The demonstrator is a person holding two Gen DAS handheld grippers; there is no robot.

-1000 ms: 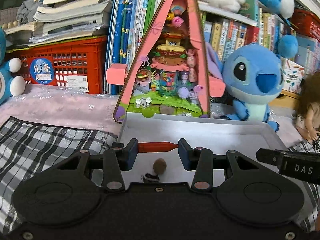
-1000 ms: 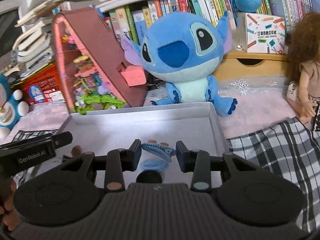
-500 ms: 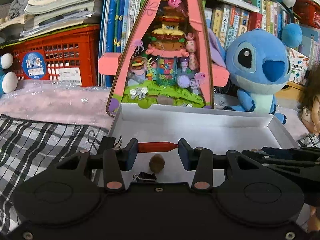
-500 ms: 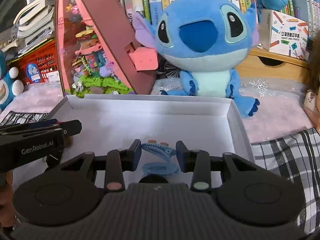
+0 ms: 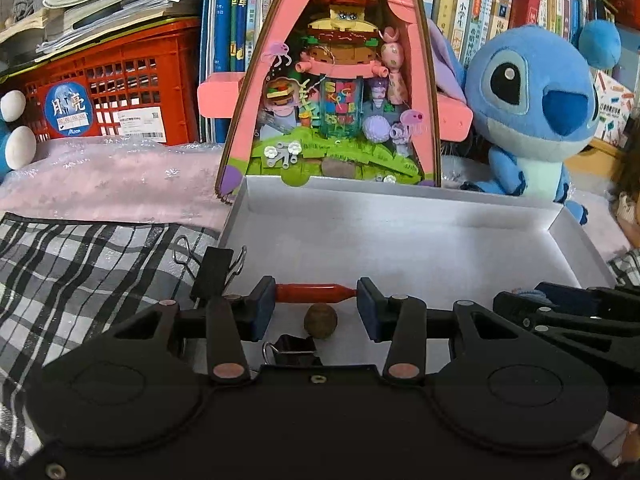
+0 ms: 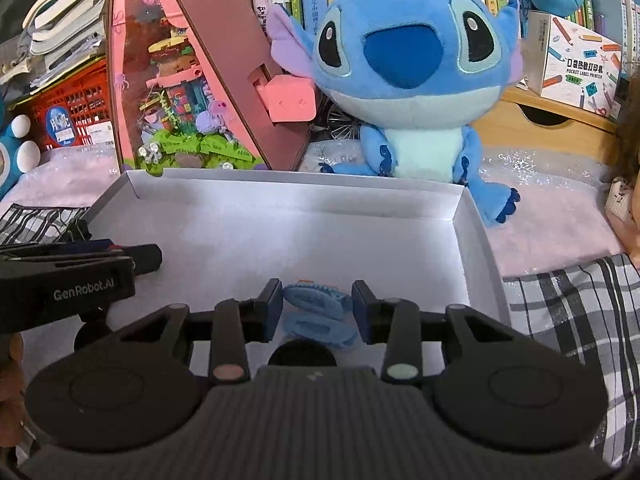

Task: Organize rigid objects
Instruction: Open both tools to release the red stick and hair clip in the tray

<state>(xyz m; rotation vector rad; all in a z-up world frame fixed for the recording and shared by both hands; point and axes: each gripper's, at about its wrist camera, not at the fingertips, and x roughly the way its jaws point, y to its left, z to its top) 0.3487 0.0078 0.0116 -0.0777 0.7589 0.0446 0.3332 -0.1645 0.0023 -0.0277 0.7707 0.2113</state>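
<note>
Low centre of both frames — left gripper (image 5: 316,305) clamped on red pen (image 5: 310,293), right gripper (image 6: 317,309) on blue hair clip (image 6: 318,300) — above white tray (image 6: 476,240).

We lose the lower half of a small black binder clip (image 5: 295,347) behind the left gripper's body, near the white box's (image 5: 400,196) front edge. The doll (image 6: 626,168) is cut off by the right edge of both views. The print on the red crate's (image 5: 120,92) white label is too small for us to read.
</note>
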